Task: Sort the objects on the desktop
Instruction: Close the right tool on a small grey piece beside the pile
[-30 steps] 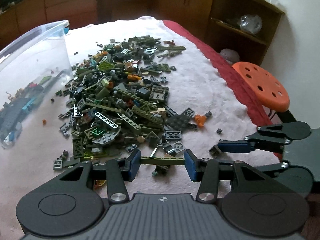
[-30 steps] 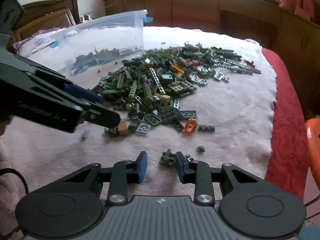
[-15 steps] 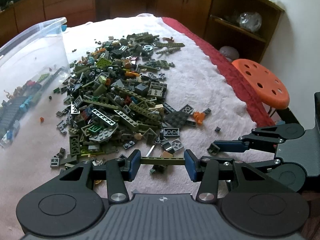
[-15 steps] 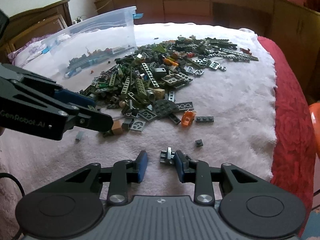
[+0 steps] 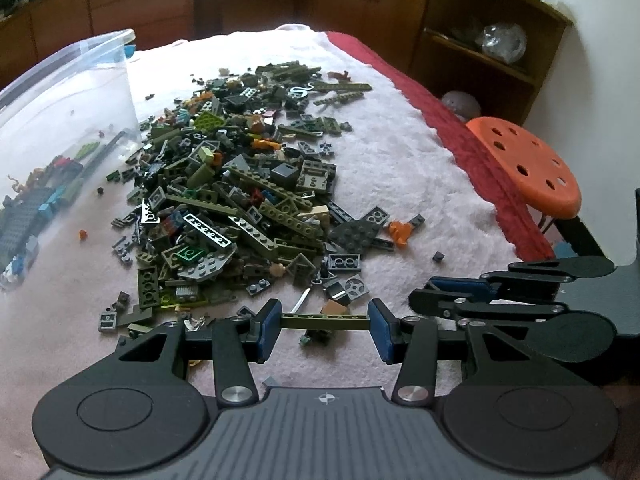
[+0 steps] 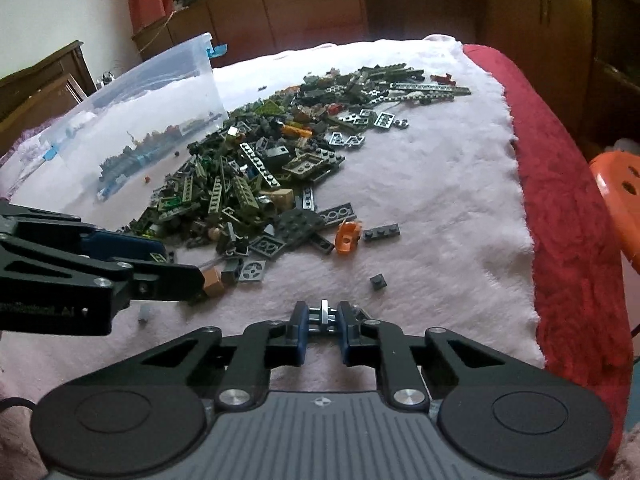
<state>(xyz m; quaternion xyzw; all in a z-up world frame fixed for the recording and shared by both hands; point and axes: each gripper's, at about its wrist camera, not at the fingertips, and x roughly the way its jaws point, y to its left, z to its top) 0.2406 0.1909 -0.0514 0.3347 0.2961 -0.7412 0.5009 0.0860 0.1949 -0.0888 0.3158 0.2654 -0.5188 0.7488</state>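
Centrally on the white blanket (image 5: 400, 160) lies a heap of building bricks (image 5: 240, 200), a clear bin (image 5: 60, 120) at its left edge. Nearer, the left tool (image 5: 324, 320) clamps a long green beam (image 5: 324, 317); the right tool (image 6: 323, 316) is closing on a small grey piece (image 6: 325, 312).

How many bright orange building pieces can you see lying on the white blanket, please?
3: one orange piece at the pile's right edge, one tiny orange piece near the clear bin, one orange piece inside the pile. Others may be buried.
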